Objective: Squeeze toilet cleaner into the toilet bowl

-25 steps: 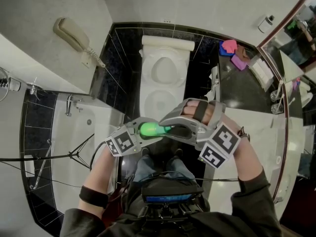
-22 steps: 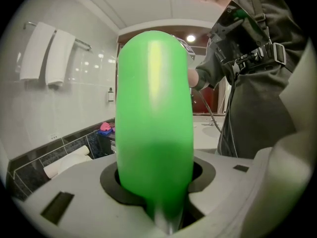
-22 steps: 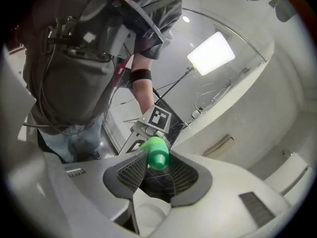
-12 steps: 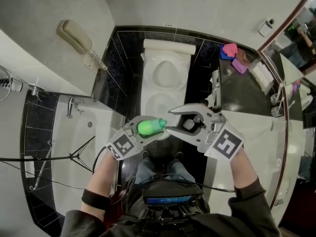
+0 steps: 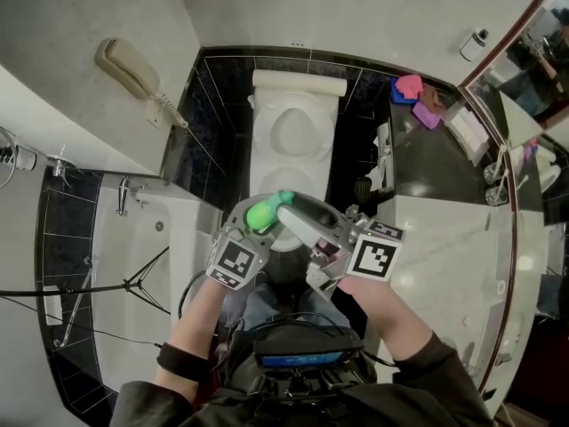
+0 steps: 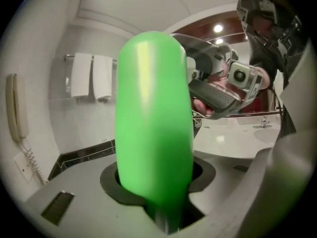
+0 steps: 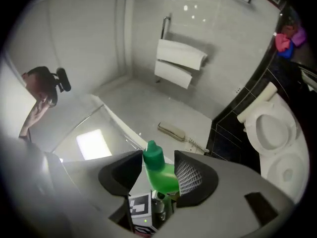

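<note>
grey-walled bathroom with a band of black tile. the green toilet cleaner bottle (image 5: 264,213) sits mid-frame in the head view, at the lower edge of the white toilet (image 5: 298,154), its cap (image 7: 152,155) on. what it holds cannot be seen. the left gripper (image 5: 258,221) pinches the bottle's body. the right gripper (image 7: 156,173) has just been opening its jaws; they stand spread, the cap between them, neither pad pressing it. a wall phone (image 5: 124,68) hangs upper left.

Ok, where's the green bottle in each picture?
Head view: the green plastic squeeze bottle is in the middle, at the near end of the white ceramic toilet.
Left gripper view: it fills the middle.
Right gripper view: small, low in the middle.
Shared landmark: the beige wall telephone.
</note>
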A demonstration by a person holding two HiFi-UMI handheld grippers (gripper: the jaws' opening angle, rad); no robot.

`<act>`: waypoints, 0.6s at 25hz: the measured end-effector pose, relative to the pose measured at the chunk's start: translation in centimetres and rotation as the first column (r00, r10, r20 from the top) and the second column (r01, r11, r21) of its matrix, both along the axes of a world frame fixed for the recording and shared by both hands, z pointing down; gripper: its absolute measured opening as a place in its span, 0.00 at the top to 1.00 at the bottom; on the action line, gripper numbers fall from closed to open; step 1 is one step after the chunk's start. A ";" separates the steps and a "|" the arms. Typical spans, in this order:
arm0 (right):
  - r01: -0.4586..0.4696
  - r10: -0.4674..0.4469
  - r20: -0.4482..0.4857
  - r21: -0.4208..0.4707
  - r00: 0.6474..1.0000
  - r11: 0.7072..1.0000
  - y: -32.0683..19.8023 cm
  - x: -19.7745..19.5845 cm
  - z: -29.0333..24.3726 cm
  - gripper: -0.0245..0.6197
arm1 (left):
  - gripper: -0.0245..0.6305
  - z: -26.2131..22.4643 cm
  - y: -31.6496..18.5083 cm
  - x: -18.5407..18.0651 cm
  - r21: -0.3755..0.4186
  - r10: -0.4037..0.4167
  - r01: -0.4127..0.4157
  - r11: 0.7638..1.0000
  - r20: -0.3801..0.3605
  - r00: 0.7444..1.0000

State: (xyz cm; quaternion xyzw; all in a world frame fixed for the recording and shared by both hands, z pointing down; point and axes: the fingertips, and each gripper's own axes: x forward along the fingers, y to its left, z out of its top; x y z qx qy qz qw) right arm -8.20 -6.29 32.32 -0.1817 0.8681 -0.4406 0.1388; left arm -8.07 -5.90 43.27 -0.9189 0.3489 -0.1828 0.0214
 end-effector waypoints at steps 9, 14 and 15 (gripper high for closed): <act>-0.028 0.043 0.121 -0.122 0.992 0.992 -1.3 -1.7 -1.0 0.62 | 0.68 1.1 -1.5 -1.1 0.004 -0.128 0.128 0.992 0.043 0.991; -0.041 0.046 0.046 -0.094 0.998 0.995 -1.5 -1.6 -0.6 0.71 | 0.68 1.7 -1.4 -1.4 -0.009 -0.158 0.158 0.987 0.056 0.986; -0.052 0.053 0.004 -0.082 0.999 0.995 -1.6 -1.3 -0.4 0.72 | 0.68 1.9 -1.4 -1.5 -0.012 -0.165 0.166 0.986 0.061 0.984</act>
